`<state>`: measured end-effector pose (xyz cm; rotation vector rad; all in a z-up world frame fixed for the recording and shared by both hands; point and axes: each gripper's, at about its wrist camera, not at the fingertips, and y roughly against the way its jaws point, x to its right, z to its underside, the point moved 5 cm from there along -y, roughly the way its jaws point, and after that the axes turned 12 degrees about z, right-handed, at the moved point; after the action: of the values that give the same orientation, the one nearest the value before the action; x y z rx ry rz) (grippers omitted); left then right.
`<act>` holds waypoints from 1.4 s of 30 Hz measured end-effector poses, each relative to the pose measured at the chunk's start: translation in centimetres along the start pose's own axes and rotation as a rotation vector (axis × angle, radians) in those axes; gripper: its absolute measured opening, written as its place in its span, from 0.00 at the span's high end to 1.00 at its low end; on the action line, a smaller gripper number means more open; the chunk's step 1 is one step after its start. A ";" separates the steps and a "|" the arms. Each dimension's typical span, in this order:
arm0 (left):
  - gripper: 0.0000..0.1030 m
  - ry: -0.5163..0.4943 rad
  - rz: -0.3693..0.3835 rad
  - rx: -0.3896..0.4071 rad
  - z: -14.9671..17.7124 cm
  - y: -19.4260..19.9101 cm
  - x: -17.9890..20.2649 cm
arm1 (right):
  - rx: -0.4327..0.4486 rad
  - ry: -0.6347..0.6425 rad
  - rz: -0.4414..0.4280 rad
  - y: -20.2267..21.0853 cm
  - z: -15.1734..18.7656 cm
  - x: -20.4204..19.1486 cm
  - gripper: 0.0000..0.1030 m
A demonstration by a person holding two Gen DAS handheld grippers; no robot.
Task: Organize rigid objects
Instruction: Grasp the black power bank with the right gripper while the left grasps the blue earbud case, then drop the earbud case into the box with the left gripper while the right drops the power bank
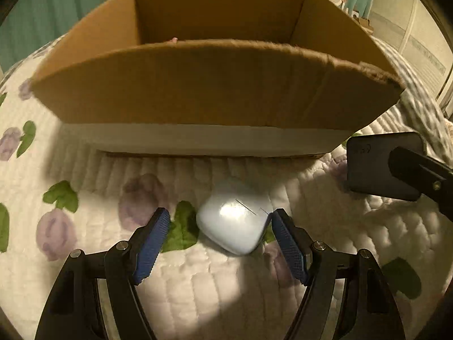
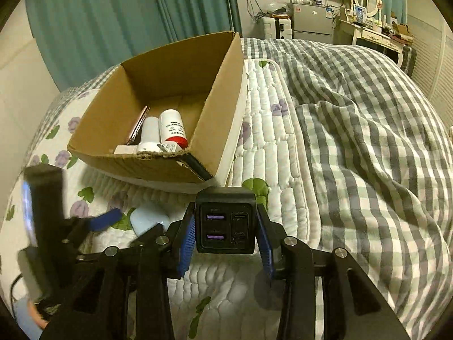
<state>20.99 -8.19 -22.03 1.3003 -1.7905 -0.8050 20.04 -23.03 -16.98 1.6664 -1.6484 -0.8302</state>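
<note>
A pale blue earbud case [image 1: 235, 222] lies on the floral quilt just ahead of my left gripper [image 1: 219, 221], which is open with its right pad against the case. It also shows in the right wrist view [image 2: 145, 221]. My right gripper [image 2: 226, 223] is shut on a black USB charger block [image 2: 225, 221], held above the quilt; the block shows in the left wrist view [image 1: 382, 164]. An open cardboard box [image 1: 215, 90] stands behind the case; in the right wrist view the box [image 2: 141, 167] holds white bottles [image 2: 171, 126], a red-capped one among them.
A grey checked blanket [image 2: 368, 141] covers the bed to the right of the box. Teal curtains [image 2: 127, 14] hang behind. A dressing table with a mirror [image 2: 368, 8] and a small fridge [image 2: 311, 19] stand at the far wall.
</note>
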 end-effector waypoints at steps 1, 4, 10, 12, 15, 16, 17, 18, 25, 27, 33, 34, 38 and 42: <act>0.25 -0.017 -0.018 -0.006 -0.2 -0.4 0.2 | -0.001 -0.003 0.000 -0.1 0.1 0.0 0.63; 0.27 -0.037 -0.042 -0.013 -0.1 -1.0 0.4 | 0.008 -0.027 0.009 0.1 -0.1 0.5 0.63; 0.46 -0.075 -0.016 -0.022 0.7 0.5 1.3 | 0.017 -0.033 0.032 0.7 0.2 0.9 0.63; 0.46 -0.070 0.007 -0.017 1.1 1.8 1.5 | 0.038 -0.023 0.044 1.3 0.3 0.5 0.63; 0.46 -0.092 0.005 0.017 1.8 5.0 1.8 | 0.065 -0.014 0.045 2.7 0.3 0.1 0.63; 0.46 -0.095 0.005 0.033 1.9 6.5 1.9 | 0.074 -0.008 0.045 3.3 0.2 -0.1 0.63; 0.46 -0.096 0.008 0.044 1.9 7.5 1.8 | 0.086 -0.001 0.049 4.1 0.1 -0.3 0.63; 0.46 -0.096 0.011 0.059 1.9 8.5 1.9 | 0.098 0.005 0.055 4.9 0.0 -0.5 0.63; 0.46 -0.084 0.036 0.169 -1.7 15.9 1.3 | 0.236 0.051 0.064 12.6 -2.8 -1.5 0.63; 0.46 -0.098 0.016 0.197 -3.6 16.6 1.2 | 0.261 0.053 0.055 13.8 -3.9 -1.9 0.63; 0.46 -0.137 -0.005 0.267 -7.6 19.2 0.0 | 0.321 0.071 0.025 15.5 -7.8 -3.8 0.63; 0.46 -0.144 -0.011 0.279 -8.5 19.4 -0.2 | 0.322 0.074 0.021 15.3 -8.3 -4.0 0.63; 0.45 -0.137 -0.019 0.277 -11.2 18.1 -1.6 | 0.319 0.107 0.015 13.1 -11.0 -5.6 0.63; 0.45 -0.150 -0.051 0.268 -13.8 15.9 -2.8 | 0.303 0.148 0.020 10.2 -13.3 -6.7 0.63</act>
<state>25.80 -1.79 -2.34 1.4949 -2.0469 -0.7244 24.65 -16.19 -0.89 1.8616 -1.7489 -0.4496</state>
